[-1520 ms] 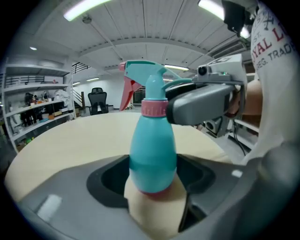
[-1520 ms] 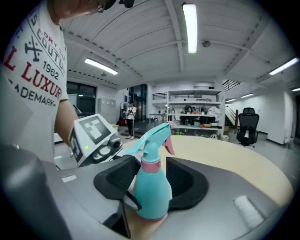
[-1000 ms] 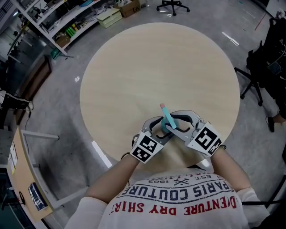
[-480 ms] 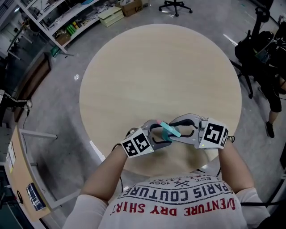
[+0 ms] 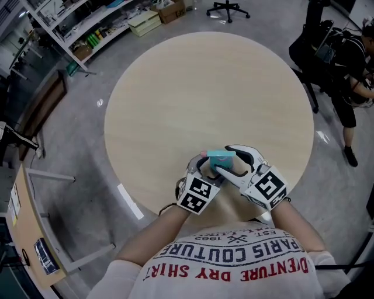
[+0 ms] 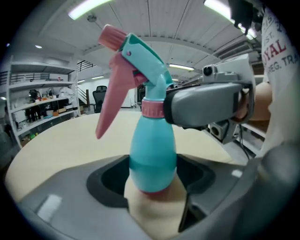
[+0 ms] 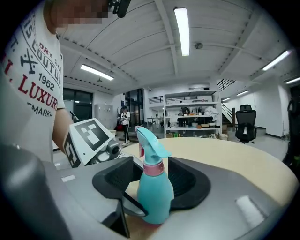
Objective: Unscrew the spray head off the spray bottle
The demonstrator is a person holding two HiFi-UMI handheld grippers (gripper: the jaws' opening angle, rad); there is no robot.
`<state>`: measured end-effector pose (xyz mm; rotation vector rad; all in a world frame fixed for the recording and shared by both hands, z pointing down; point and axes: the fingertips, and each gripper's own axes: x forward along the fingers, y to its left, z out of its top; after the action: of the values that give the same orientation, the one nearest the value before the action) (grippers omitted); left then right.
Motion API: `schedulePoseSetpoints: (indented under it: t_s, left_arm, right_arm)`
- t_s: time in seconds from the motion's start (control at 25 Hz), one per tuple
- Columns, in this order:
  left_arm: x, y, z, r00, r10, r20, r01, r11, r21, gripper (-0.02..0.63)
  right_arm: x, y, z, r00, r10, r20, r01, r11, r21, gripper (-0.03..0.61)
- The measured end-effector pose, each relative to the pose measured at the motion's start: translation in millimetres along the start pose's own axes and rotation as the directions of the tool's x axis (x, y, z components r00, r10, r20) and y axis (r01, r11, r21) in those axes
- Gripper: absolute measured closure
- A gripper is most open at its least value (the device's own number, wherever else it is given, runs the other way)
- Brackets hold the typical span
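one teal spray bottle (image 6: 152, 159), one spray head (image 6: 140, 56) on it, two grippers, left gripper (image 5: 205, 169) and right gripper (image 5: 231, 162) (jaws opening, bottle between them), two marker cubes (image 5: 196, 194) (image 5: 270, 185), just one round table (image 5: 204, 87), one office chair (image 5: 229, 8) up top

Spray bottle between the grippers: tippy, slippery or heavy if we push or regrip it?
Probably tippy: the spray bottle is tall on a narrow base, and its spray head overhangs one side. Likely slippery: the smooth rounded body tapers where the left gripper clamps it low. Probably light and stiff, as it looks like hard plastic; contents can't be seen.
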<state>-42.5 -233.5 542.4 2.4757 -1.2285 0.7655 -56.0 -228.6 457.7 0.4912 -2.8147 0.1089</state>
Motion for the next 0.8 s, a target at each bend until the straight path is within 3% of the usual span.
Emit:
schedulePoseSetpoints:
  t_s: [0.04,0.16,0.24,0.36,0.48,0.64,0.72,0.8]
  left_arm:
    - [1,0,1,1.000,0.023,-0.005,-0.023,1.000,-0.012,0.304]
    - [4,0,2,0.997,0.071,-0.013,-0.072,0.997,-0.032,0.304]
    - [4,-3,2,0.997,0.075,-0.013,-0.076,0.997,-0.031,0.304]
    - [0,-7,-2,1.000,0.029,-0.003,-0.029,1.000,0.000,0.304]
    - [-8,-15,-7,0.995,-0.095,0.008,0.093,0.991,0.094,0.302]
    - [-19,-26,-14,0.949,-0.316,-0.010,0.308,0.917,0.252,0.304]
    - [-21,-27,-16,0.922,-0.385,-0.037,0.378,0.877,0.298,0.304]
    - [-23,-29,-17,0.905,-0.421,-0.058,0.417,0.851,0.319,0.304]
  right_arm:
    - [2,-1,0,1.000,-0.015,-0.001,0.015,1.000,-0.006,0.347]
    - [3,-8,-1,0.996,-0.089,-0.007,0.089,0.995,-0.047,0.440]
    - [1,-8,-2,0.996,-0.090,-0.005,0.090,0.995,-0.053,0.440]
    - [-2,-1,-4,1.000,-0.027,-0.003,0.026,0.998,-0.062,0.442]
    - [-5,13,-5,0.991,0.130,-0.035,-0.133,0.985,-0.112,0.445]
    - [-10,31,-5,0.911,0.390,-0.130,-0.408,0.897,-0.170,0.446]
    - [-10,36,-6,0.878,0.451,-0.159,-0.474,0.864,-0.168,0.446]
    - [-11,39,-6,0.863,0.479,-0.163,-0.502,0.850,-0.158,0.445]
